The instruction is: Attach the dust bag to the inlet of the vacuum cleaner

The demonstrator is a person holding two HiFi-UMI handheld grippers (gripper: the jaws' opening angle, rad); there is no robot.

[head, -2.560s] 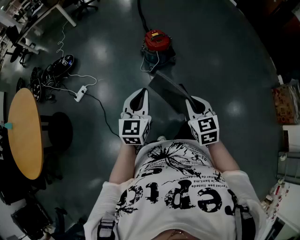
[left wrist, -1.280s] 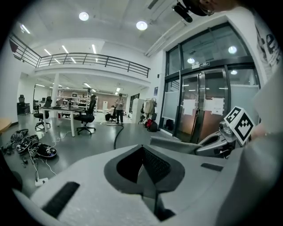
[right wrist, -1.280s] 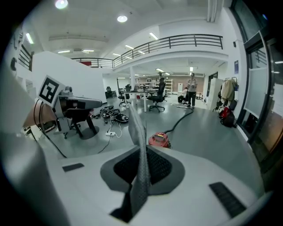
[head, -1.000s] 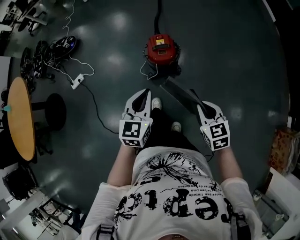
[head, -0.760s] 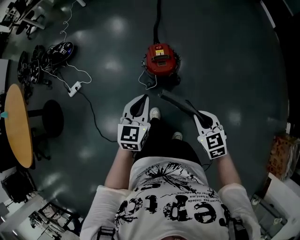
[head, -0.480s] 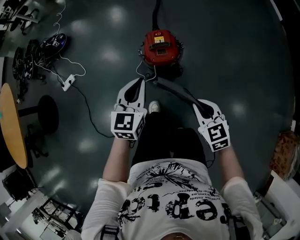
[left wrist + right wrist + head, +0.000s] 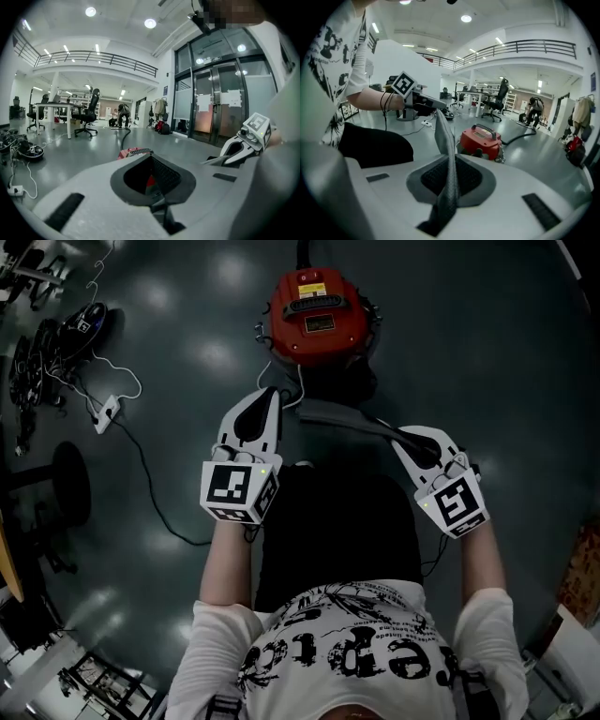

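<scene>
The red vacuum cleaner stands on the dark floor just ahead of both grippers; it also shows in the right gripper view. A flat grey dust bag lies between the grippers, and my right gripper is shut on its right end. Seen along that gripper's jaws, the bag stands up edge-on between them. My left gripper is shut with nothing seen between its jaws, its tip close to the bag's left end. The left gripper view shows red of the vacuum beyond its closed jaws.
A black hose leaves the vacuum's far side. A white power strip and its cables lie on the floor at the left, next to a heap of gear. Black trousers fill the space below the grippers. Office chairs stand far off.
Both grippers have come down towards the floor with the bag, and the vacuum cleaner now looks larger and closer. The head camera has dropped lower too.
</scene>
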